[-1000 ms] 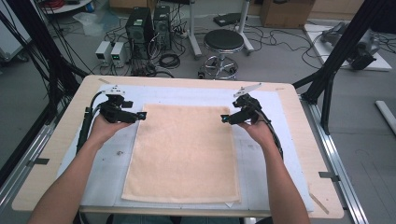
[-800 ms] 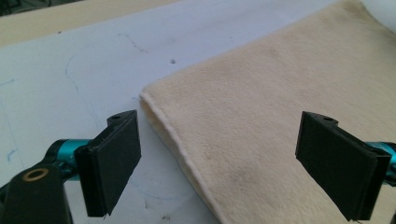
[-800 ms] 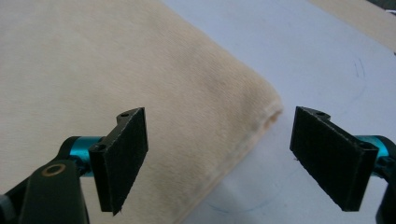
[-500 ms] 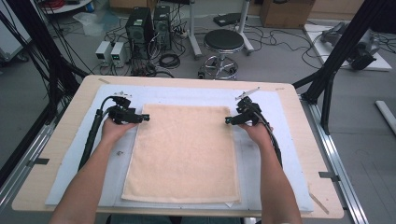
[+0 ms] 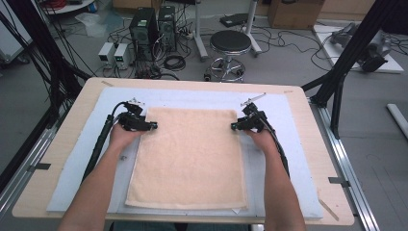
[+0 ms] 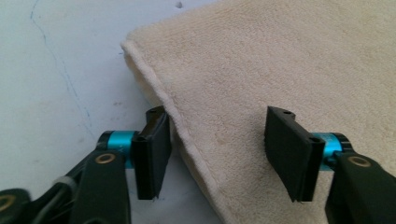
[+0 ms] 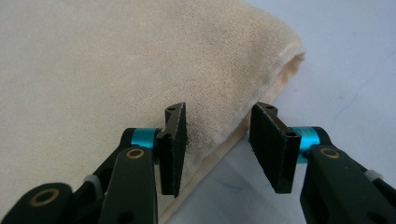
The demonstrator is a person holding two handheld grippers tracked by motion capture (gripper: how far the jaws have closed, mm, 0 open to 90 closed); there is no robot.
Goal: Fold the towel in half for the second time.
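Lowered since a second ago onto the far corners of the towel (image 5: pixel 190 156), flat on the counter (image 5: pixel 57 144). Left gripper (image 6: pixel 217 154) and right gripper (image 7: pixel 219 149) fingers just closing, straddling the hems, not yet clenched; pinch imminent.

Both forearms outstretched, left gripper (image 5: pixel 153 126) and right gripper (image 5: pixel 234 126) jaws half-closing, facing inward

- A grey floor (image 5: pixel 288 62) lies beyond the wooden table (image 5: pixel 57 144), strewn with black cables (image 5: pixel 173 61).
- A round black stool (image 5: pixel 230 42) on a chrome base stands behind the table's far edge.
- Two black computer towers (image 5: pixel 153 26) stand at the far left, with two small white boxes (image 5: pixel 114 52) beside them.
- Cardboard boxes (image 5: pixel 293 12) sit at the far right.
- Black frame struts (image 5: pixel 356 48) rise at both sides.
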